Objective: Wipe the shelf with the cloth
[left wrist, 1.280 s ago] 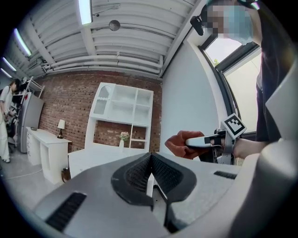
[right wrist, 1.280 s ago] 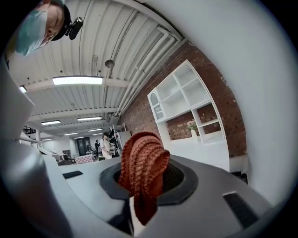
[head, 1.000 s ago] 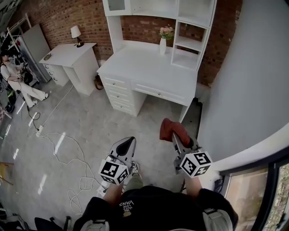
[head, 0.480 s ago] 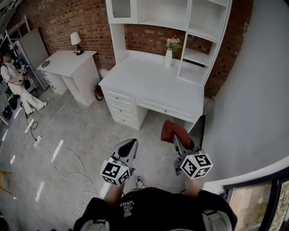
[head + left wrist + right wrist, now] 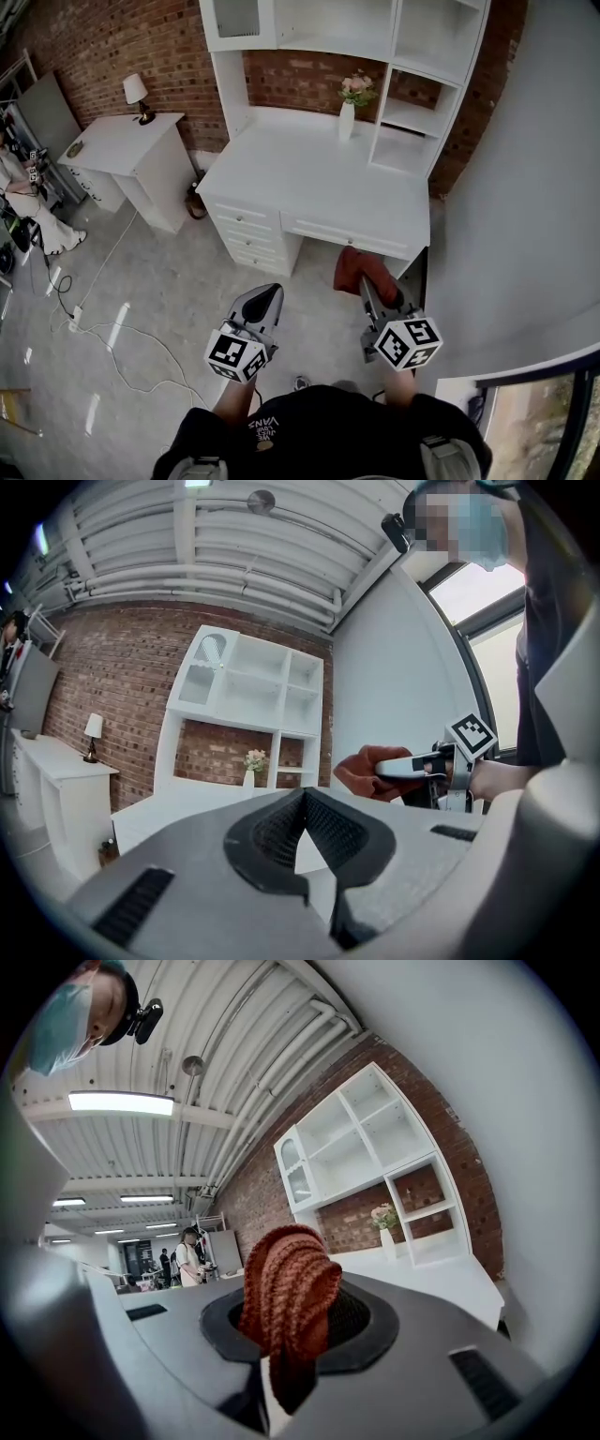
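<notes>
A rust-red knitted cloth point(image 5: 357, 270) hangs bunched from my right gripper point(image 5: 367, 283), which is shut on it. In the right gripper view the cloth point(image 5: 286, 1290) fills the gap between the jaws. My left gripper point(image 5: 270, 294) is shut on nothing, held level beside the right one; its pads meet at the tip point(image 5: 304, 795). From the left gripper view, the cloth point(image 5: 367, 772) and right gripper point(image 5: 424, 764) show at the right. The white shelf unit point(image 5: 415, 82) stands on a white desk point(image 5: 300, 164) ahead, out of reach of both grippers.
A white vase of flowers point(image 5: 348, 111) stands on the desk by the shelves. A white side table point(image 5: 117, 142) with a lamp point(image 5: 137, 92) is at the left. Cables point(image 5: 127, 349) lie on the floor. A grey wall point(image 5: 530, 197) runs along the right. A person point(image 5: 21, 192) stands far left.
The desk and shelves have drawn nearer and now lie just ahead of the grippers. Both grippers keep their places in view, the cloth still in the right one.
</notes>
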Demonstrator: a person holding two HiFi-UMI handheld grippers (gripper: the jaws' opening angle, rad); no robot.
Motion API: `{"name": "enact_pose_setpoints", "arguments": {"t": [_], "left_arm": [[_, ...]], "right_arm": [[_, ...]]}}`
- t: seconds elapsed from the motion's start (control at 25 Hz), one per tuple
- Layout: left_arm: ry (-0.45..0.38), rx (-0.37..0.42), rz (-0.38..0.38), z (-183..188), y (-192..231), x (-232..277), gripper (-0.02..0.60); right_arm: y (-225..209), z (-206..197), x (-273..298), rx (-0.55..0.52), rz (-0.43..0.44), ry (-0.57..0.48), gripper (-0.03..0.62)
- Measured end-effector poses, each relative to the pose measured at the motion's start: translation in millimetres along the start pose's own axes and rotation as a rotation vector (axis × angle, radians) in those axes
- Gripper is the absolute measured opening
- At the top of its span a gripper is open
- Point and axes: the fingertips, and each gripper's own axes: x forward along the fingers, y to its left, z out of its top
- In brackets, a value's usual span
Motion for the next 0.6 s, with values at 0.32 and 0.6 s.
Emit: {"name": "enact_pose_setpoints", "arguments": {"t": [0.32, 0.6], "left_arm": [[0.012, -0.040, -0.009, -11.9, 33.4, 30.3, 0.008], [0.021, -0.040, 0.036, -15.2, 68.5, 67.7, 0.008]], "right_arm": [[-20.0, -4.9, 37.2, 0.004, -0.035, 0.026, 0.094], [-45.7, -3.0, 95.2, 0.013, 0.006, 0.043, 0.094]]}}
